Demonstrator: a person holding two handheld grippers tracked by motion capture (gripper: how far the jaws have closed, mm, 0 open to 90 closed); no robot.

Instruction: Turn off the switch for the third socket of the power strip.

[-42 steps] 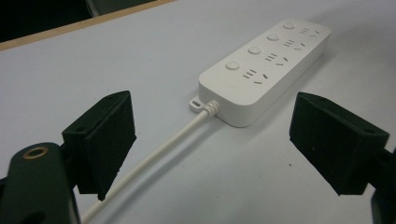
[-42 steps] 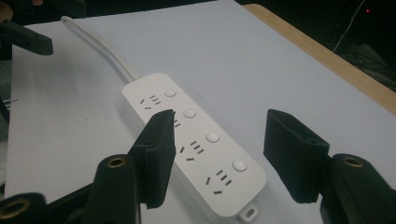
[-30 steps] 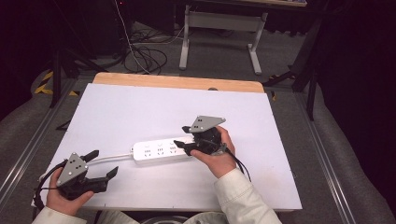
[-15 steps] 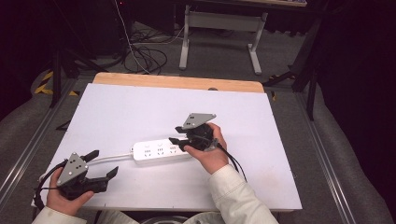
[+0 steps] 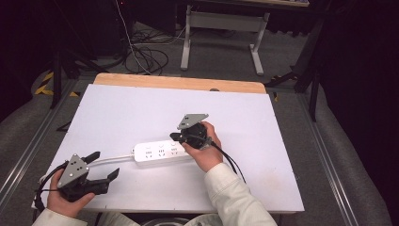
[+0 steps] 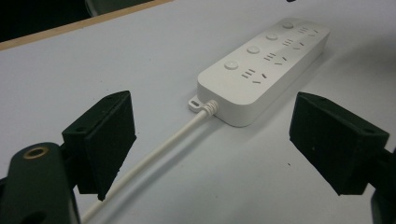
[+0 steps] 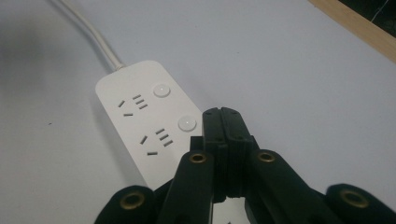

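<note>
Right hand-held gripper (image 5: 178, 137), jaws pressed together and empty, now shifted left over the right end of the white power strip (image 5: 160, 152) at centre frame on the counter (image 5: 282, 141), seemingly aiming at a switch button (image 7: 187, 123). Left hand-held gripper (image 5: 104, 169) unmoved at lower left, jaws wide.

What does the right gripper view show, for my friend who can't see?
Two black jaws pressed shut hang over a white plastic power strip with round buttons, lying on a white table. Its white cord runs away.
</note>
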